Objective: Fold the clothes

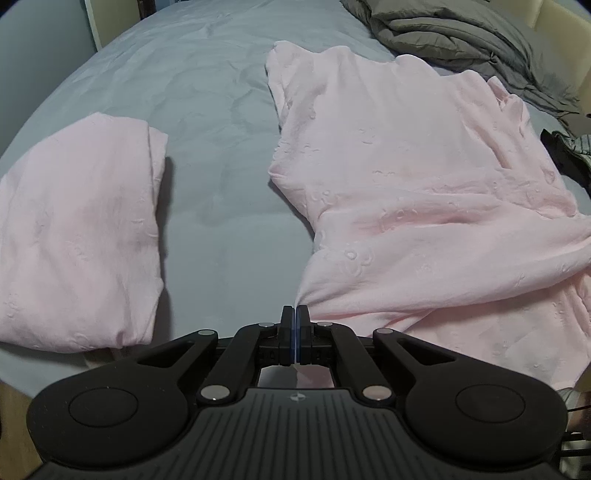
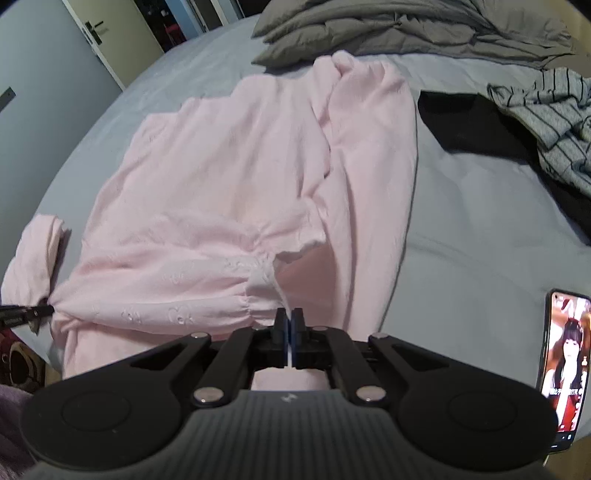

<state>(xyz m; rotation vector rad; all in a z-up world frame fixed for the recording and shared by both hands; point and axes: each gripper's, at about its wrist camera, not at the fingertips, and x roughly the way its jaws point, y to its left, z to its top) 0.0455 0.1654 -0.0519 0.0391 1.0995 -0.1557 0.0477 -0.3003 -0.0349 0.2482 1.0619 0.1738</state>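
My left tool (image 1: 296, 314): black, blue strip between fingers. My right tool (image 2: 289, 317): same black, same blue strip. Garment (image 2: 236, 206) I hold: pale pink, faint raised floral motifs. Folded piece (image 1: 77, 236): same pale pink. Bed sheet (image 1: 207, 122): light grey-blue, plain. Duvet (image 2: 406, 29): brownish grey. Shirt (image 2: 554, 118): grey, dark thin stripes. Cloth (image 2: 476, 125) beside it: black. Phone (image 2: 561, 365): dark frame, lit screen in reds and whites.

Soft matt pink cloth garment (image 1: 424, 192)
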